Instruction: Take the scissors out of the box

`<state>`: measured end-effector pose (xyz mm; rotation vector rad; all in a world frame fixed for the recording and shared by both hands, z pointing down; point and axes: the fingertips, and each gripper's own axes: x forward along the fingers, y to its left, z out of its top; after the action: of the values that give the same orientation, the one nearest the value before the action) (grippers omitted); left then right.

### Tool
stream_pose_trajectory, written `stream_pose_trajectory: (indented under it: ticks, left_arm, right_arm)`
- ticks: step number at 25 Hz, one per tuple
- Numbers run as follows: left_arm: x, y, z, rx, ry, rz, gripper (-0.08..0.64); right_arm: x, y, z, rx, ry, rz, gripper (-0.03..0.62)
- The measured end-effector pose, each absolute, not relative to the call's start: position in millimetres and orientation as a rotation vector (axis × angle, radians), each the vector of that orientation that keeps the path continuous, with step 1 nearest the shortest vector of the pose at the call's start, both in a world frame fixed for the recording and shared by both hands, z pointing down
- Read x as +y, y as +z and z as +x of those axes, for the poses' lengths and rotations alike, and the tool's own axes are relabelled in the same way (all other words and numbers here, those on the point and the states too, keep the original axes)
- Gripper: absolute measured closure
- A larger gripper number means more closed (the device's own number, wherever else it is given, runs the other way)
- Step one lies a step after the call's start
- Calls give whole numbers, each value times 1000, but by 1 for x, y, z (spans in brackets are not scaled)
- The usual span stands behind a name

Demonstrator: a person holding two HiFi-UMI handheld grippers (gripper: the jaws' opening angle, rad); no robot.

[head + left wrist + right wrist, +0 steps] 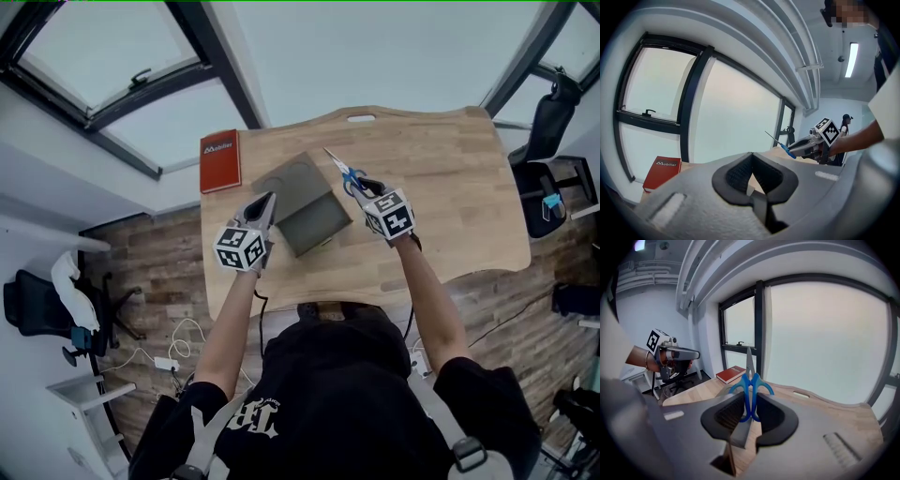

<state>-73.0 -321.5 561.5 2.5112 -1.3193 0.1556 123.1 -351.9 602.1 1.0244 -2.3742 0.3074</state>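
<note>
Blue-handled steel scissors (349,174) are out of the box, held in the air by the right hand-held gripper (364,186). Its dark ribbed pads are clamped on the two plastic loop handles (751,390). The thin bright blades are closed to one point and aim far-left, over the box's right corner.

The flat grey rectangular box (314,220) looks matte. It sits approx. mid-counter, skewed to the counter's edges, w/ its lid (291,178) folded back flat on the far-left side.

The left hand-held gripper (271,199) has its jaws together at the tips, nothing btwn them, w/ only a small V-shaped gap behind the pads (736,173). In the head view its tip is over the box's left edge; can't tell if it touches.

The light wooden counter (450,187) shows smooth grain and rounded corners. It has an oval slot (361,118) cut near the far edge, and the near edge curves in toward the person. A red hardback book (219,161) w/ white lettering lies flat at the far-left corner, just beside the left edge and apart from the box.

Right of the box there is a wide stretch of bare wood. The two hand-held grippers are apart, w/ the box btwn them.
</note>
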Motion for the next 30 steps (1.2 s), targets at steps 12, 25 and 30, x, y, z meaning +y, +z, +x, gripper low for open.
stream_pose_trajectory:
  ticks: [12,25,30]
  left_arm:
    - [-338,519,-67,-1369,115,2562,560]
    - [-349,472,-58,-1407,71,2626,560]
    - [-351,469,-58,-1413,61,2626,560]
  right_arm:
    - [-363,563,142,-2451,299,1153,505]
    - [-371,518,151,-2534,247,1267,505]
    - [-373,510,154,-2554,237,1289,505]
